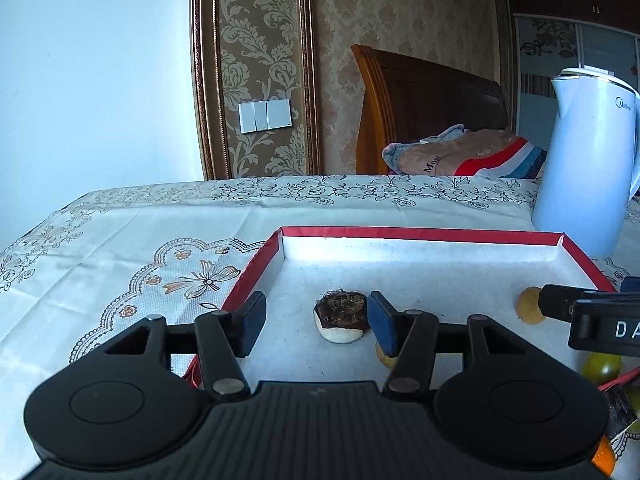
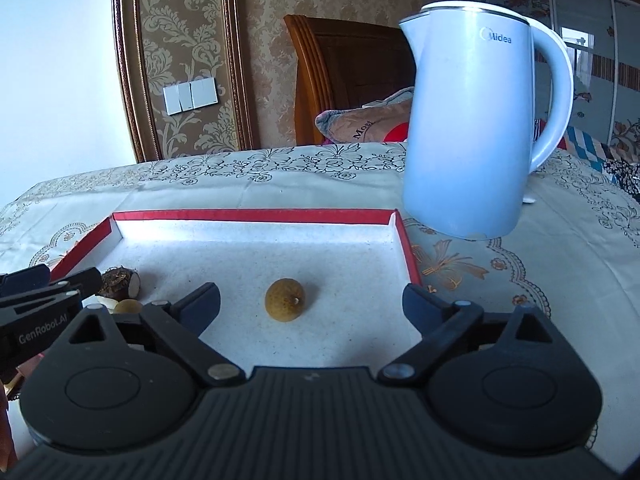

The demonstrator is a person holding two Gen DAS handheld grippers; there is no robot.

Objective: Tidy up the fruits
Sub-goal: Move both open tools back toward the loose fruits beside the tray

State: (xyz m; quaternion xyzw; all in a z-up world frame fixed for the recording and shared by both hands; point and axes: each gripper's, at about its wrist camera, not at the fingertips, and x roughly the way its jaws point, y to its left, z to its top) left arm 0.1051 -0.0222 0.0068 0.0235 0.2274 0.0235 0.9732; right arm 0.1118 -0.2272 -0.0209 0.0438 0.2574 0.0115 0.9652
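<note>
A red-rimmed shallow box (image 1: pixel 420 233) with a white floor lies on the table; it also shows in the right wrist view (image 2: pixel 256 215). A dark brown water chestnut (image 1: pixel 341 315) lies in it, between the fingers of my open left gripper (image 1: pixel 318 322), near the right finger. It also shows in the right wrist view (image 2: pixel 119 281). A tan longan (image 2: pixel 285 299) lies on the box floor between the wide-open fingers of my right gripper (image 2: pixel 312 306), untouched. It also shows in the left wrist view (image 1: pixel 530 305).
A pale blue Midea kettle (image 2: pixel 476 128) stands on the patterned tablecloth just behind the box's right corner. A second small tan fruit (image 2: pixel 127 306) lies near the chestnut. Green and orange fruits (image 1: pixel 600 366) sit at the right edge of the left wrist view. A bed headboard is behind the table.
</note>
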